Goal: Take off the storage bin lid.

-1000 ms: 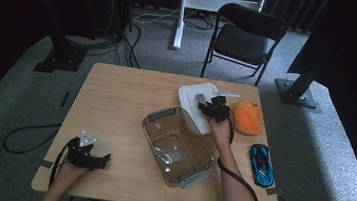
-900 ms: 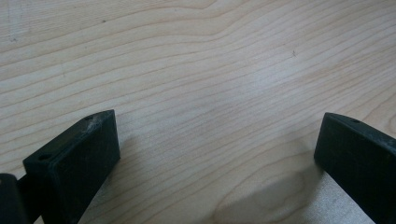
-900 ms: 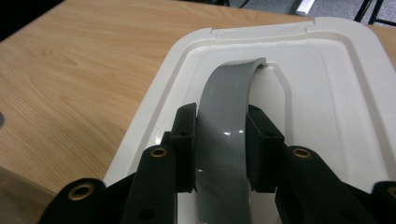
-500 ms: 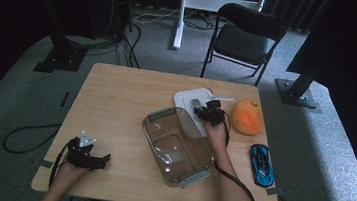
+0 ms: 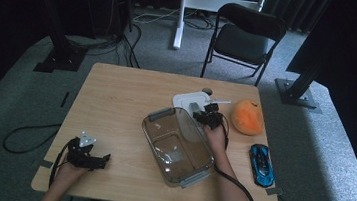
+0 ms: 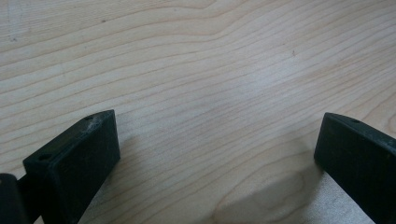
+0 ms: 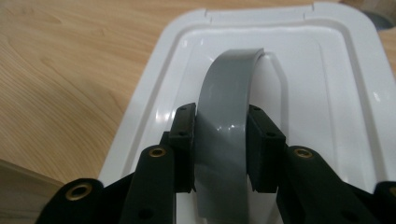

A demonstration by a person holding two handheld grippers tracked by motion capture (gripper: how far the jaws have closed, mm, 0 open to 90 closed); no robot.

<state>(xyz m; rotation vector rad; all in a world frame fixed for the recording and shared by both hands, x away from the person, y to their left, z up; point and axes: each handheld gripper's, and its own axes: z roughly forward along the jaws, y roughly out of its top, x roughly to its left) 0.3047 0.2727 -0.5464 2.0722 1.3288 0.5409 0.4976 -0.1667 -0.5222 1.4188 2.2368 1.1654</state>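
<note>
Two grippers are at work on this table (image 5: 117, 89), and we read them from left to right. Our left gripper (image 5: 91, 157) rests near the table's near left corner, its jaws spread wide over bare wood with nothing between them, as the left gripper view confirms. It sits well apart from everything else, so it costs us no room.

Next comes the clear container (image 5: 177, 145), lying open at the middle of the table. Just behind its far right corner lies the white lid (image 7: 299, 70), flat on the wood. Our right gripper (image 7: 222, 149) has its jaws closed on the grey strap handle (image 7: 226, 116) that arches over the lid's middle, the pads pressing its two edges.

To do this step well, we judge that the grip should stay centred on the strap, so the lid hangs level when raised, and that we should lift straight up before moving sideways.

For room, the container's rim touches or nearly touches the lid's near edge, so we clear that first. Further right, the orange plush toy (image 5: 248, 117) sits near the lid and the blue toy car (image 5: 261, 164) lies beyond our forearm, close to the table's right edge; the open wood lies to the left.
</note>
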